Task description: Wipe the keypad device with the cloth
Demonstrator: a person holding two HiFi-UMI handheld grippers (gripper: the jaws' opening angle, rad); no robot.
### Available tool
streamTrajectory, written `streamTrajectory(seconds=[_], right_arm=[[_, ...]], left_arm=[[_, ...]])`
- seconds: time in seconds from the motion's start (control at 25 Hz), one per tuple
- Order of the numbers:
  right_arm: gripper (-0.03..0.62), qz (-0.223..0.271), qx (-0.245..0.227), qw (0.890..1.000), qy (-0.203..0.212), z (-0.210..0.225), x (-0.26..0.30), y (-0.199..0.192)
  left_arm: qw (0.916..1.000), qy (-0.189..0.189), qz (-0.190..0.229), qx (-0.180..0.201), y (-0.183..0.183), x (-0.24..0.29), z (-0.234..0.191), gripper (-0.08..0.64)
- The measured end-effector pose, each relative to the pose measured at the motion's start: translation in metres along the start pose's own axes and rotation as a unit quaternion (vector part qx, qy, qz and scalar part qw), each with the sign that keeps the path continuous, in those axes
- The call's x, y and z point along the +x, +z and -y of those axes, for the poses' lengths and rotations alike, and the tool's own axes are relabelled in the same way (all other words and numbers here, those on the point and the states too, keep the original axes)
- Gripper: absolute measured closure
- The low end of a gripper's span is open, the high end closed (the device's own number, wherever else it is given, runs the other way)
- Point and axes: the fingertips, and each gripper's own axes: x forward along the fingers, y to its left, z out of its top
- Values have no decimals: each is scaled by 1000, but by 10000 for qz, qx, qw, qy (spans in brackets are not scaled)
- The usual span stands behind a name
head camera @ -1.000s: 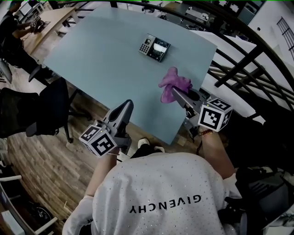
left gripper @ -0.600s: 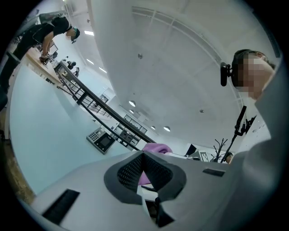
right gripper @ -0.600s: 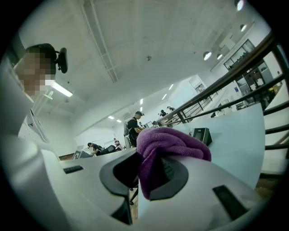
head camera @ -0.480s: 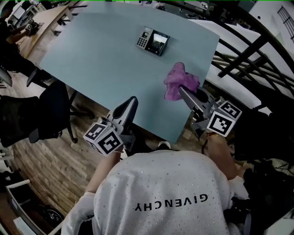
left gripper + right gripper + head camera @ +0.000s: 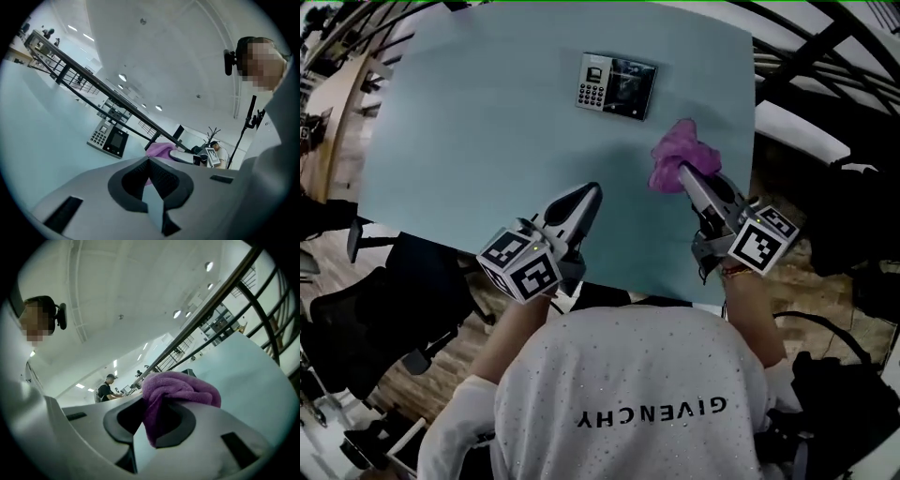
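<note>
Head view: keypad device at 12 o'clock on the surface, cloth at 2 o'clock; left gripper view: left hand-held gripper closed, empty; right gripper view: right hand-held gripper clamped on the cloth.

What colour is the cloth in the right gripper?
Purple fluffy cloth, clearest in the right gripper view.

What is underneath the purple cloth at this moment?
Only bare table shows around the cloth, which the right gripper clamps. The keypad device lies apart from it, uncovered. The patch of table directly beneath the cloth is hidden.
</note>
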Motion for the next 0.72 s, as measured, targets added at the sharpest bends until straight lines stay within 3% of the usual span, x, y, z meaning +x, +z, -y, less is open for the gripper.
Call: streamTrajectory(seconds=[0.16, 0.36, 0.6, 0.72], right_arm=[[538, 428, 380, 9980, -272, 6, 38, -5], [539, 573, 494, 9969, -216, 7, 94, -10], [538, 142, -289, 9983, -483, -1, 155, -13], [538, -107, -735, 9957, -560, -2, 186, -5]], left_arm=[[9982, -409, -376, 209, 18, 11, -31, 560], [9966, -510, -618, 166, 23, 31, -70, 560], [9951, -742, -621, -225, 38, 54, -91, 560], [9962, -681, -526, -96, 54, 59, -100, 560]])
